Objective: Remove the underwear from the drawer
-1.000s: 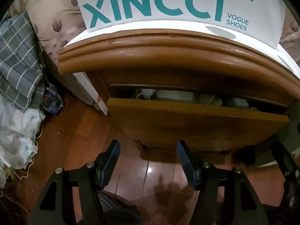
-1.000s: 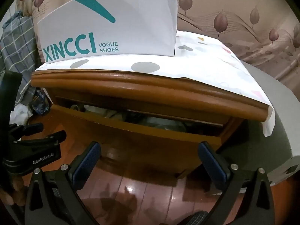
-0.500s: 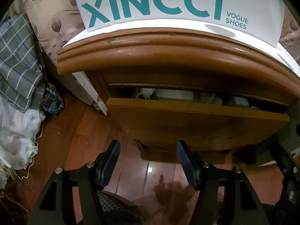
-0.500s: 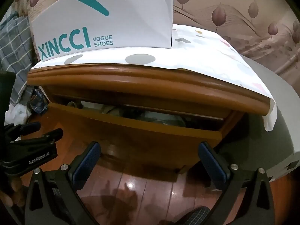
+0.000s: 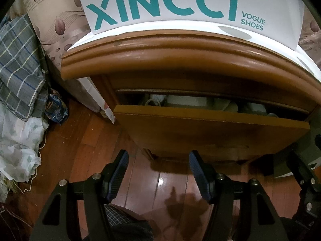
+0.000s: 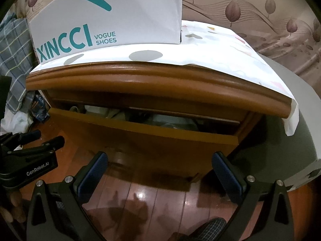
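A wooden nightstand has its top drawer [image 5: 210, 134] [image 6: 144, 138] pulled out a little way. Through the narrow gap I see pale folded items [image 5: 186, 101] [image 6: 172, 121] inside; which of them is underwear I cannot tell. My left gripper [image 5: 158, 156] hangs open in front of and below the drawer front, over the floor, with nothing between its fingers. My right gripper [image 6: 159, 157] is also open and wider, just below the drawer front, holding nothing. The left gripper's body [image 6: 30, 160] shows at the left edge of the right wrist view.
A white XINCCI shoe box [image 5: 180, 6] [image 6: 108, 18] stands on a white spotted cloth [image 6: 220, 50] covering the nightstand top. Plaid fabric [image 5: 18, 64] and white plastic bags [image 5: 18, 144] lie left on the glossy wooden floor [image 5: 80, 140]. A grey box [image 6: 297, 130] stands to the right.
The right wrist view has shifted slightly, so the nightstand sits a little lower and closer. The left view is unchanged, and both grippers keep the same opening.
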The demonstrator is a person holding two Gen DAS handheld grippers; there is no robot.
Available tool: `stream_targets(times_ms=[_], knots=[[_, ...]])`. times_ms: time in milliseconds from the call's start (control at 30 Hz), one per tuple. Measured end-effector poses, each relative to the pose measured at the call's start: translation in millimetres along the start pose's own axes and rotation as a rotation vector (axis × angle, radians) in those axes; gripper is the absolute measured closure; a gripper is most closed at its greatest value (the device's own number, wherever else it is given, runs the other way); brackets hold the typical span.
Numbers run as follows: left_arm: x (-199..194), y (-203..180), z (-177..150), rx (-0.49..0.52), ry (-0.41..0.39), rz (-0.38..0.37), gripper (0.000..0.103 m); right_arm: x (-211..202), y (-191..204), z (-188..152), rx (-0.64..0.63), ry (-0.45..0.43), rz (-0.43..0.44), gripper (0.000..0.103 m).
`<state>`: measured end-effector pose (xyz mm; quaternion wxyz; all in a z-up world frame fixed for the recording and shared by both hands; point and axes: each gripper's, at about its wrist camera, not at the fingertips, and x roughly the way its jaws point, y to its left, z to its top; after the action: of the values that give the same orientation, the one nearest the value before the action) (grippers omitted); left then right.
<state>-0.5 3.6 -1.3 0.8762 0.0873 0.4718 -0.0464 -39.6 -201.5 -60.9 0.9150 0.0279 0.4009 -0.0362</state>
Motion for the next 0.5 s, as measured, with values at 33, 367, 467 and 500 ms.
stream_targets(times_ms=[33, 367, 467, 500], knots=[[0.0, -0.9, 0.0, 0.001, 0.001, 0.002, 0.039, -0.3, -0.3, -0.3, 0.000, -0.001, -0.001, 0.001], [-0.7, -1.7, -0.1, 0.000, 0.002, 0.001, 0.039, -0.6, -0.1, -0.4, 0.004, -0.001, -0.003, 0.001], [-1.2, -1.2, -0.2, -0.001, 0.002, 0.000, 0.039, 0.0, -0.4, 0.4, 0.005, 0.002, -0.003, 0.001], [-1.5, -1.0, -0.4, 0.000, 0.002, 0.000, 0.039, 0.0, -0.3, 0.4, 0.006, 0.003, -0.002, 0.001]])
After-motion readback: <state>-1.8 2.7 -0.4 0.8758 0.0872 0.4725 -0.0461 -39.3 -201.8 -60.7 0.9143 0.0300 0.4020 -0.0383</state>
